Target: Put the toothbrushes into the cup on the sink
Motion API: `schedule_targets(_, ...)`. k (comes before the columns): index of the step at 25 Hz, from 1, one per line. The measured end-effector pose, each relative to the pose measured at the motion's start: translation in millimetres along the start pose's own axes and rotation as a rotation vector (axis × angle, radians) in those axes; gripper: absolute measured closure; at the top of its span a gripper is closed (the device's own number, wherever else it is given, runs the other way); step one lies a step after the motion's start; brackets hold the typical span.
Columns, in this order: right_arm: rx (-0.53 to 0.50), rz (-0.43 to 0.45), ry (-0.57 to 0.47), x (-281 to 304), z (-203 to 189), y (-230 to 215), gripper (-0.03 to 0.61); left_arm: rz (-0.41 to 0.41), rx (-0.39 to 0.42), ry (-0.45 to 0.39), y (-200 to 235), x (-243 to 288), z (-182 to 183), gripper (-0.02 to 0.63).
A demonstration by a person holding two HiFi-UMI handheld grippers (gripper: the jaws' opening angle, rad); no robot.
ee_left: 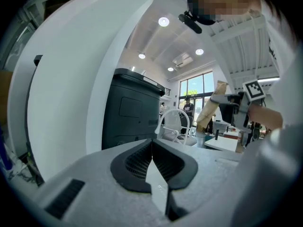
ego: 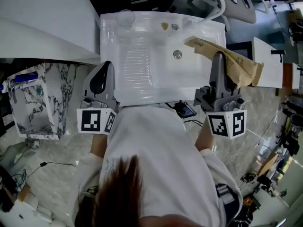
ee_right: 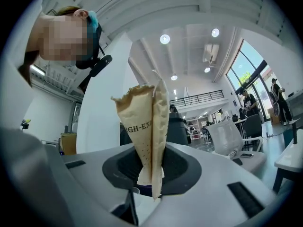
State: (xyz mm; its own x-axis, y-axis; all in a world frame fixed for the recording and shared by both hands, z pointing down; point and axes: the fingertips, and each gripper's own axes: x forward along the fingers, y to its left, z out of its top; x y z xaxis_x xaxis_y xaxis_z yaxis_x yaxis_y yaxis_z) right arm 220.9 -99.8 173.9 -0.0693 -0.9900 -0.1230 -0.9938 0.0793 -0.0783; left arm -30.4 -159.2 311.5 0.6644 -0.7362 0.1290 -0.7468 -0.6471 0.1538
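My right gripper (ego: 218, 56) is shut on a long brown paper packet (ego: 236, 63), held over the right side of the white sink (ego: 142, 65). In the right gripper view the packet (ee_right: 147, 126) rises upright from between the pads of the right gripper (ee_right: 151, 174), with print on it; what is inside is hidden. A clear cup (ego: 125, 18) stands at the sink's far left corner. My left gripper (ego: 105, 66) hangs at the sink's left edge, shut with nothing in it. The left gripper (ee_left: 152, 150) points level past a dark cabinet; the packet (ee_left: 208, 110) shows at its right.
The drain (ego: 177, 54) lies in the basin, with two small items (ego: 169, 26) behind it. A marble-patterned box (ego: 35, 98) stands on the floor at the left. A white counter (ego: 267, 63) adjoins the sink on the right. A black device (ego: 184, 110) sits at the sink's front edge.
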Motion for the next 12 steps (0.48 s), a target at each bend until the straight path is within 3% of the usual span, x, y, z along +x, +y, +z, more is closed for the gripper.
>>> schedule_targets(6, -0.005, 0.027, -0.063, 29, 20, 2, 0.488, 0.008, -0.009, 0.028, 7, -1, -10, 0.598)
schedule_targets(12, -0.024, 0.085, -0.072, 71, 16, 17, 0.489, 0.017, -0.023, 0.042, 18, -4, -18, 0.598)
